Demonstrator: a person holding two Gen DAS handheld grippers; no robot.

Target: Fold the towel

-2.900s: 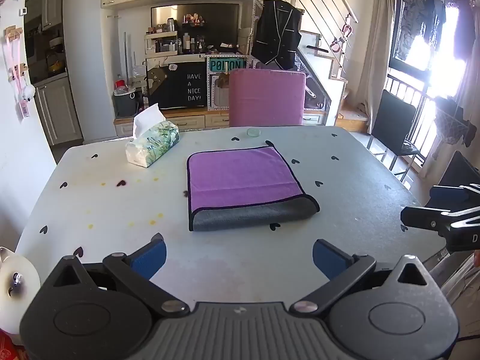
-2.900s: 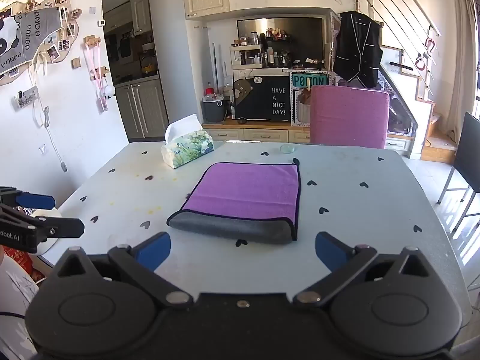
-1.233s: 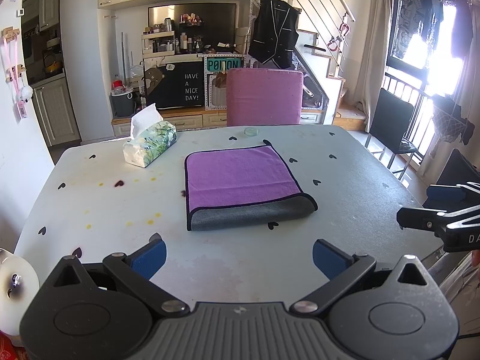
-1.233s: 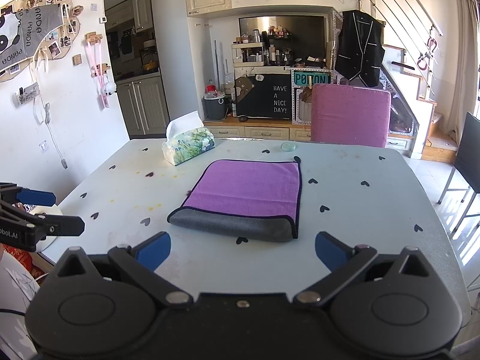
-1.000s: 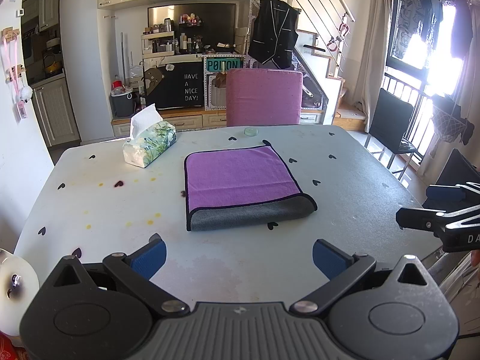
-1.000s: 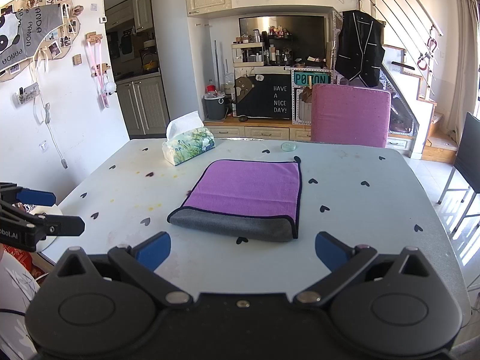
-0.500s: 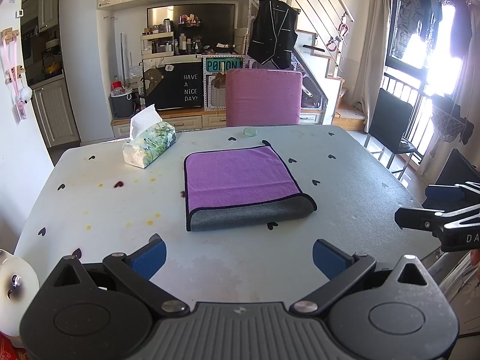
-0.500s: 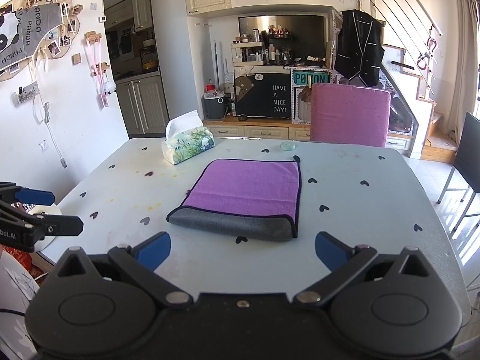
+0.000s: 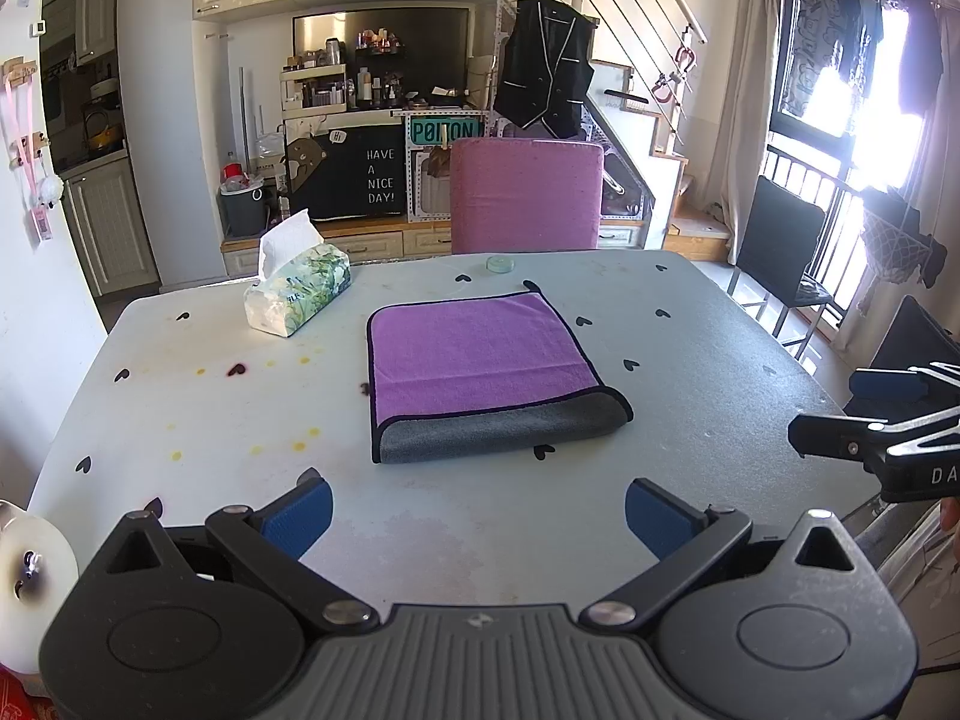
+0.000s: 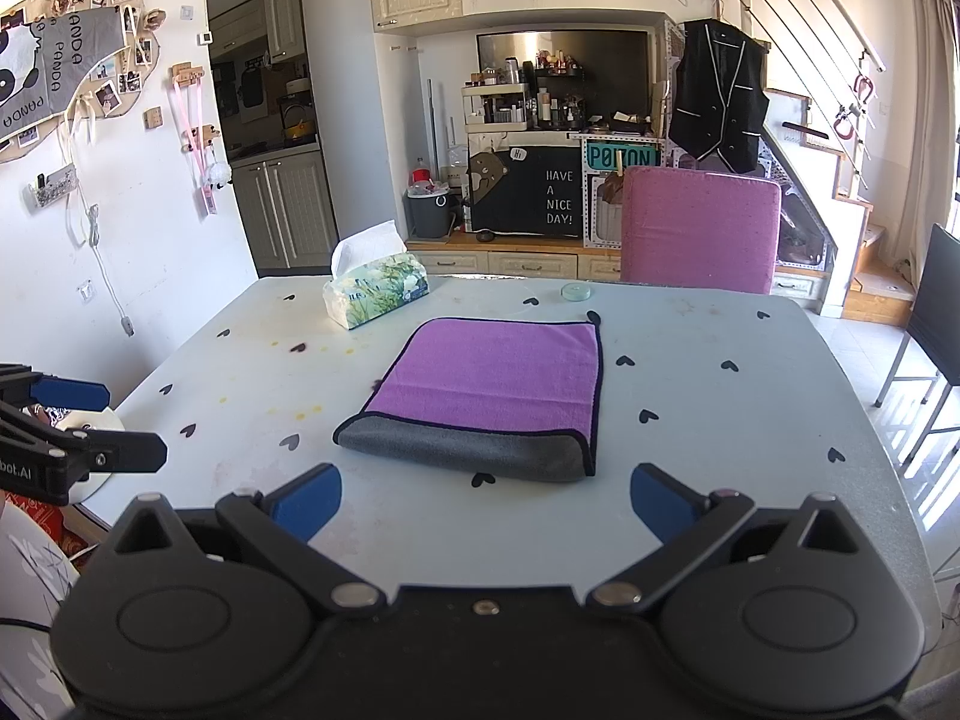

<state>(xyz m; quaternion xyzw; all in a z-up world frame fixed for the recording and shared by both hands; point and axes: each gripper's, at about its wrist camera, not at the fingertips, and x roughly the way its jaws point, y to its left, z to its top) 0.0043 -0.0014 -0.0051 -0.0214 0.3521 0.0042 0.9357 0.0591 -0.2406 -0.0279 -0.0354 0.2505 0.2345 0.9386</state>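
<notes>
A purple towel [image 9: 480, 354] with a dark hem lies folded flat in the middle of the white table [image 9: 210, 396]. Its grey underside shows along the rolled near edge. It also shows in the right wrist view [image 10: 492, 384]. My left gripper [image 9: 477, 510] is open and empty, held above the table's near edge, well short of the towel. My right gripper [image 10: 483, 501] is open and empty, also short of the towel. The right gripper shows from the side in the left wrist view [image 9: 882, 420], and the left gripper in the right wrist view [image 10: 66, 426].
A tissue box [image 9: 297, 297] stands at the far left of the table. A small round glass dish [image 9: 499, 264] sits near the far edge. A pink chair [image 9: 527, 195] stands behind the table. Black heart marks and small stains dot the tabletop.
Both grippers have drifted very slightly; the towel has not moved and both grippers stay open.
</notes>
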